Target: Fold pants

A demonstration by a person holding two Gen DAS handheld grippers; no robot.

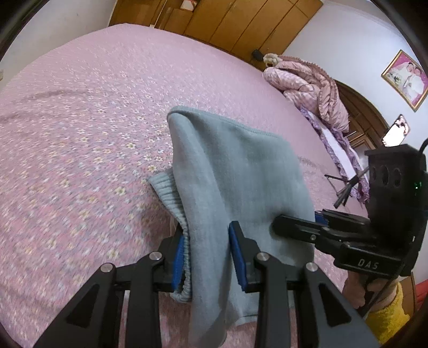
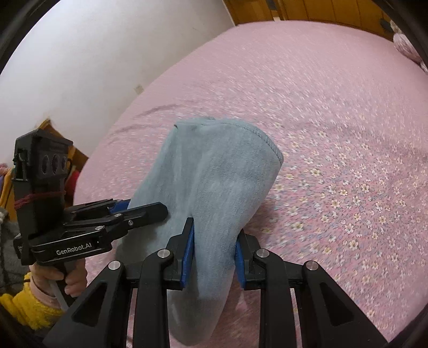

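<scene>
Pants (image 1: 240, 171) of soft grey-blue fleece hang bunched over the middle of the bed (image 1: 80, 120), pinched by both the left gripper (image 1: 207, 257) and right gripper (image 2: 214, 254). Only the left view shows the ribbed waistband (image 1: 171, 192), a quilted pink duvet (image 1: 307, 85) and a wooden wardrobe (image 1: 240, 24).

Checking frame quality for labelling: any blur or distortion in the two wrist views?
Left wrist view: floral bedspread smeared by motion blur at lower left, grey-blue pants and left gripper sharp. Right wrist view: bedspread streaked, right gripper crisp. Both: strong fisheye bowing, dark corner vignette, no glare.
</scene>
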